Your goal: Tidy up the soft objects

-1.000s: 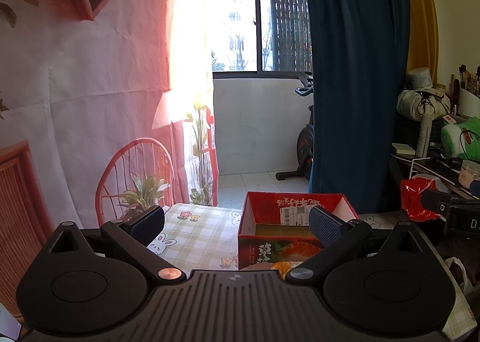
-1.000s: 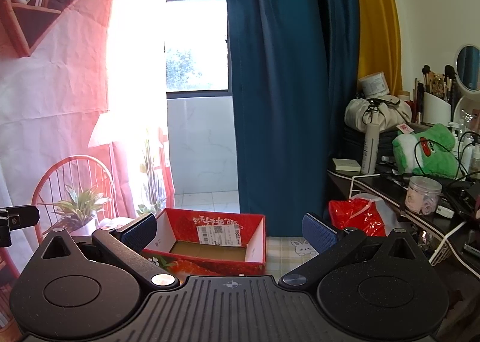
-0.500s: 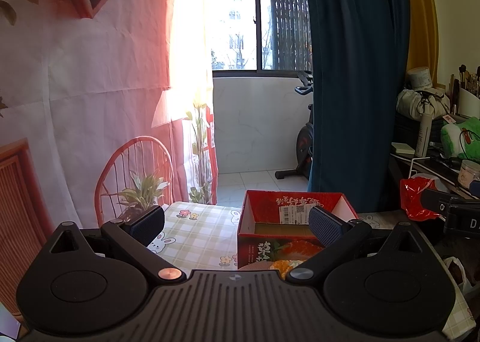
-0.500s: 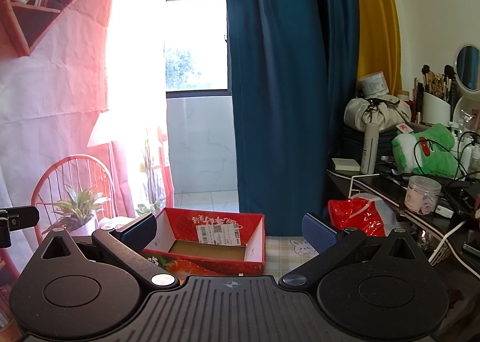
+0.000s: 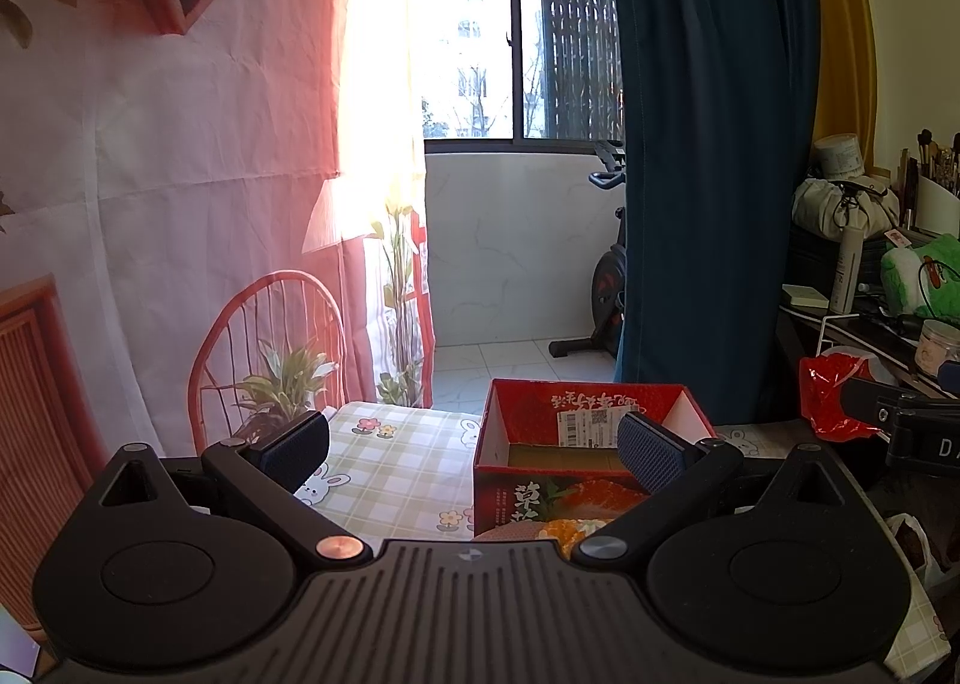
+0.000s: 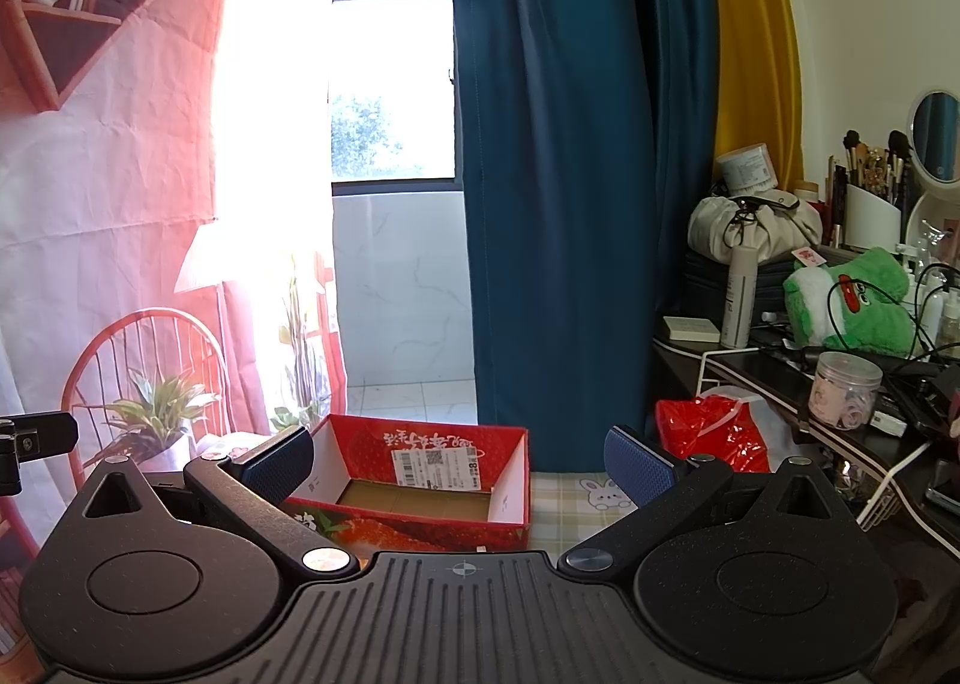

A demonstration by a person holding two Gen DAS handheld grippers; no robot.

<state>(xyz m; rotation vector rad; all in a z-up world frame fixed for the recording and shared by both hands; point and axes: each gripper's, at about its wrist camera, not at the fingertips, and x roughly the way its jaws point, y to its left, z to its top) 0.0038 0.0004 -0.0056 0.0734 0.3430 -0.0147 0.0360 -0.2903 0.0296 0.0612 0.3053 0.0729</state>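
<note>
A red cardboard box [image 5: 585,447] printed with fruit stands open and empty on the checked tablecloth [image 5: 396,468]; its brown floor shows. In the right wrist view the same red box [image 6: 420,480] sits between the fingers, beyond them. My left gripper [image 5: 474,447] is open, held above the table, its right pad in front of the box's right wall. My right gripper [image 6: 459,462] is open too, nothing between its pads. A green plush toy [image 6: 858,300] lies on the dark side desk at the right, also seen as the green plush [image 5: 921,276].
A crumpled red plastic bag [image 6: 711,432] hangs by the desk edge. A clear jar [image 6: 843,390], bottles, brushes and a grey cloth bundle [image 6: 753,225] crowd the desk. A potted plant [image 5: 282,384] stands at the table's far left. Blue curtain [image 6: 570,174] hangs behind.
Both views have drifted very slightly; the box sits a touch lower and nearer in the left wrist view. Neither gripper has changed its opening.
</note>
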